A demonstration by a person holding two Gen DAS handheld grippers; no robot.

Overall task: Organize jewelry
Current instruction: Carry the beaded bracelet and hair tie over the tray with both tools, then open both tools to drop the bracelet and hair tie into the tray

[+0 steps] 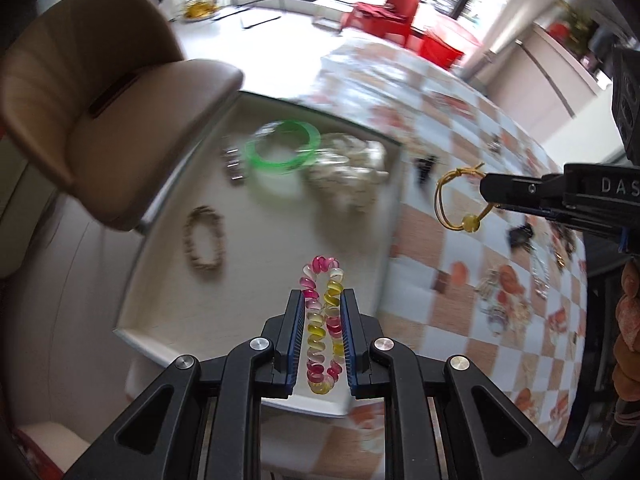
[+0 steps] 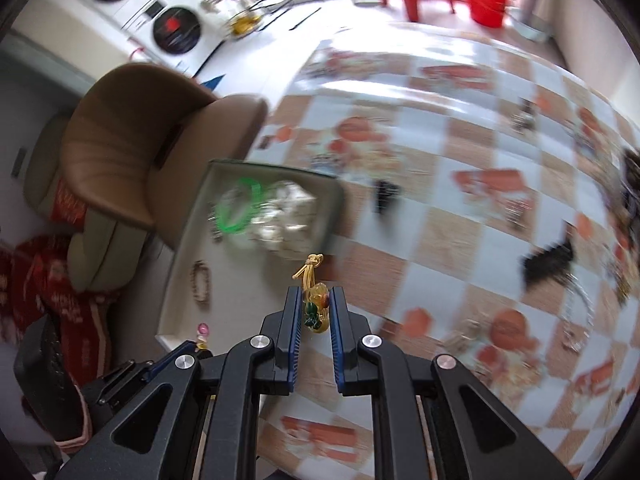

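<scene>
Checkered cloth covered the desk. Left gripper jaws clamped a coiled hair tie; right gripper jaws pinched a gold cord bracelet. Upper left, the tray held a green bangle and beaded bracelet; more jewelry lay scattered at right, unsorted.

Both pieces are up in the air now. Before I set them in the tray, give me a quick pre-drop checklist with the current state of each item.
1. Left hand-held gripper shut on the spiral bracelet: ok.
2. Right hand-held gripper shut on the gold cord bracelet: ok.
3. White tray in view: ok.
4. Bare tray floor below the left hand-held gripper, clear of the brown bead bracelet: ok.
5. Green bangle and clear pile crowd the far end; avoid there: not ok.
6. Right hand-held gripper over the tray rather than the tablecloth: cannot tell.
</scene>
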